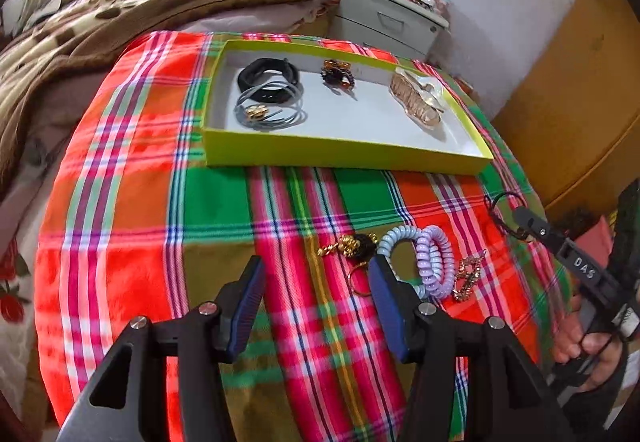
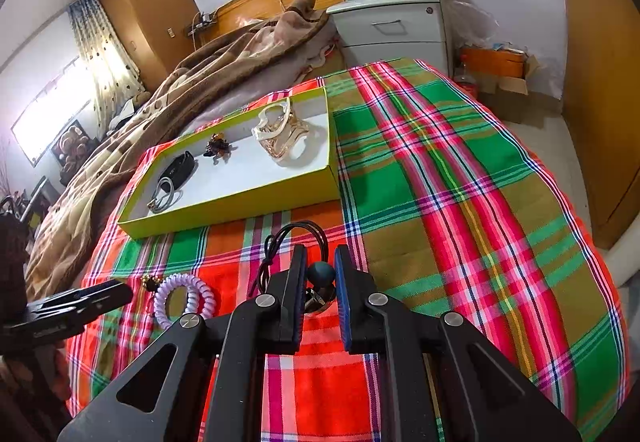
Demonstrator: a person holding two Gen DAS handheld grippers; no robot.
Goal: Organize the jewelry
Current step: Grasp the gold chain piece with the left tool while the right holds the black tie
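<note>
A yellow-green box (image 1: 344, 154) lies on the plaid cloth and holds a black hair band (image 1: 268, 78), grey cords with a gold flower (image 1: 268, 110), an amber bead tie (image 1: 338, 76) and a clear hair claw (image 1: 418, 98). In front of the box lie a pale blue spiral tie (image 1: 394, 238), a lilac spiral tie (image 1: 436, 262), a gold chain (image 1: 468, 276) and a gold-and-black piece (image 1: 352, 244). My left gripper (image 1: 316, 270) hangs open just left of the spiral ties. My right gripper (image 2: 321, 254) is shut on a black cord hair tie (image 2: 304, 228), its pads pressing the dark ball bead (image 2: 321, 274).
The plaid cloth (image 2: 460, 202) covers a rounded table that drops off on all sides. A bed with a brown blanket (image 1: 120, 14) lies behind on the left. A grey drawer unit (image 1: 392, 22) stands behind the box, and a wooden door (image 1: 560, 102) is on the right.
</note>
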